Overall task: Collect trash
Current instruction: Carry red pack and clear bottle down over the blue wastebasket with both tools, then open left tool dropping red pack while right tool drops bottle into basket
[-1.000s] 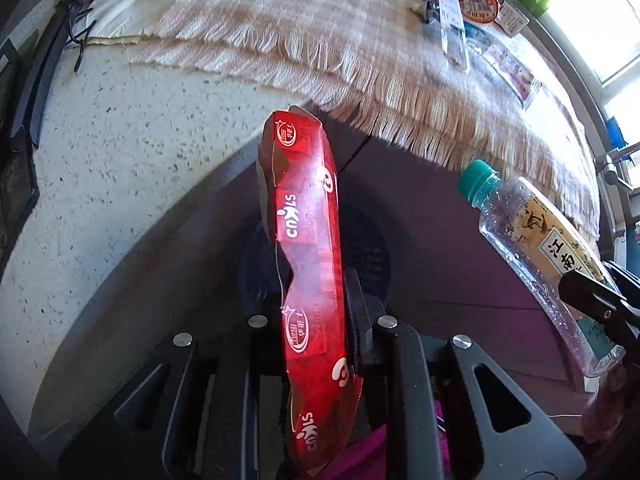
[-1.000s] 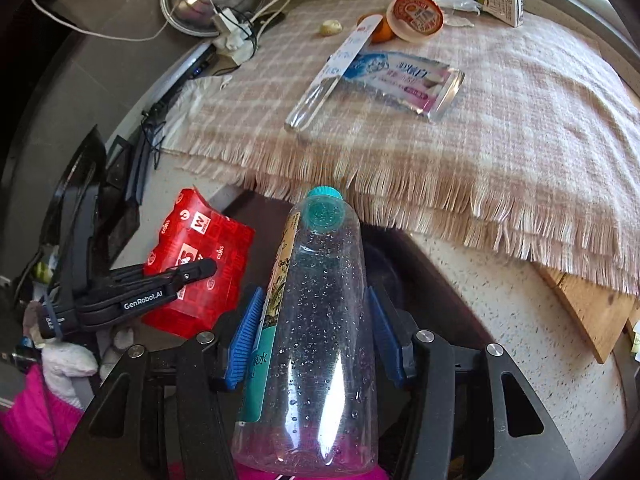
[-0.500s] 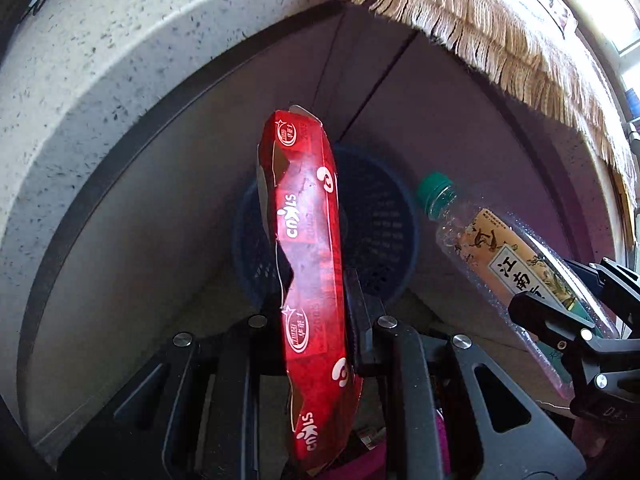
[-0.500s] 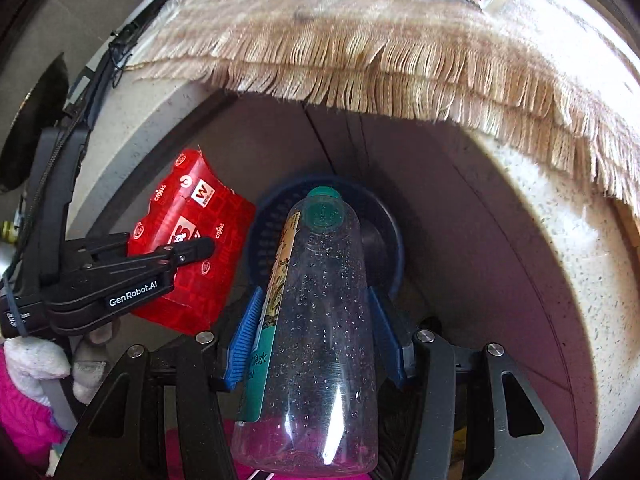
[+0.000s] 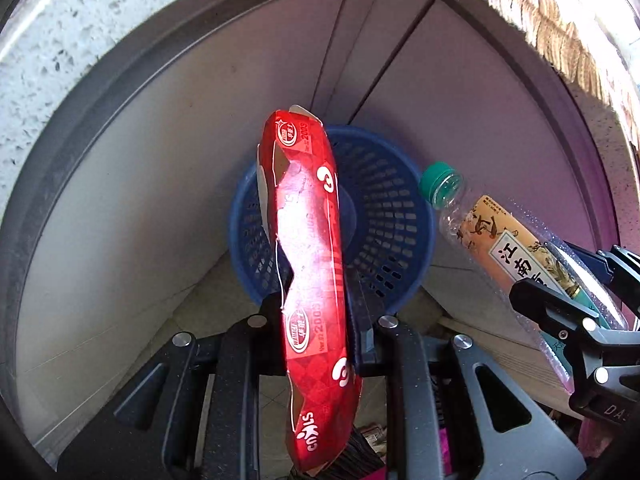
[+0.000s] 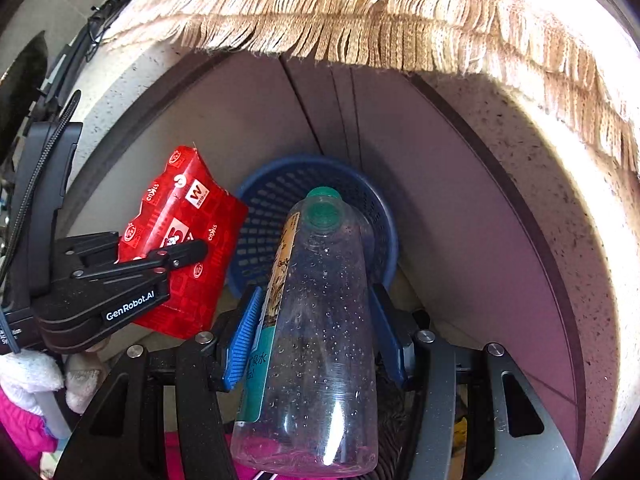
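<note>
The left gripper [image 5: 316, 312] is clamped on a flattened red printed carton [image 5: 308, 264], held edge-on above the round blue perforated plastic basket [image 5: 392, 216], which is set on the floor against grey cabinet doors [image 5: 460, 92] under a speckled stone countertop [image 6: 568, 184] draped with a fringed beige woven cloth [image 6: 360, 16]. The right gripper [image 6: 316, 324] is closed on a clear plastic bottle with a green cap [image 6: 320, 320], cap pointed toward the basket rim.
</note>
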`<control>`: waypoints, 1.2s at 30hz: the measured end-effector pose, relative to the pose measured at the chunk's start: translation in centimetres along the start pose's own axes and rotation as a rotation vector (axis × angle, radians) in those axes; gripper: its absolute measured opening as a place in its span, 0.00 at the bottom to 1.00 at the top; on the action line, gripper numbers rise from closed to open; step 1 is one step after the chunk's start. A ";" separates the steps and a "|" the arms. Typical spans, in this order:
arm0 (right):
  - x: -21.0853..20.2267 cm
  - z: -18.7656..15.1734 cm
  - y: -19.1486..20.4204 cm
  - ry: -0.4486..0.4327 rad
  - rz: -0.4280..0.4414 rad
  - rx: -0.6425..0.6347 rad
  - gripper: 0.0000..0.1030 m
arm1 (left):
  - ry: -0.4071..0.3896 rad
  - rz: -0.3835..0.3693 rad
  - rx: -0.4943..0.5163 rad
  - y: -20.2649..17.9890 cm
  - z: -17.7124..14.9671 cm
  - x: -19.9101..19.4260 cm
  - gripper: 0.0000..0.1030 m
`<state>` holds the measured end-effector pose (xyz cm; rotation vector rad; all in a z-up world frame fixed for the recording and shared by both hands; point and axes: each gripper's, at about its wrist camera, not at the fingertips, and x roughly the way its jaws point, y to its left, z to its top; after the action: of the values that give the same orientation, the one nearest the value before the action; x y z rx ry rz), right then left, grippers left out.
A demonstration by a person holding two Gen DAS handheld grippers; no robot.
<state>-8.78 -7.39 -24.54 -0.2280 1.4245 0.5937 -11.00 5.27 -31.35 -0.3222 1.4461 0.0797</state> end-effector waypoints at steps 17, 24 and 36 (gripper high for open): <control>-2.0 0.1 1.9 -0.060 -0.023 -0.056 0.52 | -0.048 0.040 0.016 1.1 0.1 -2.2 0.37; -3.7 0.2 1.2 -0.083 -0.006 -0.047 0.52 | -0.075 0.052 0.013 1.4 0.3 -3.8 0.37; -8.5 1.3 -1.0 -0.188 0.037 -0.050 0.56 | -0.173 0.017 0.008 1.6 0.9 -9.2 0.37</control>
<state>-7.40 -9.67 -16.25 -0.1807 1.2353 0.6640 -11.74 8.28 -22.51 -0.2892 1.2780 0.1125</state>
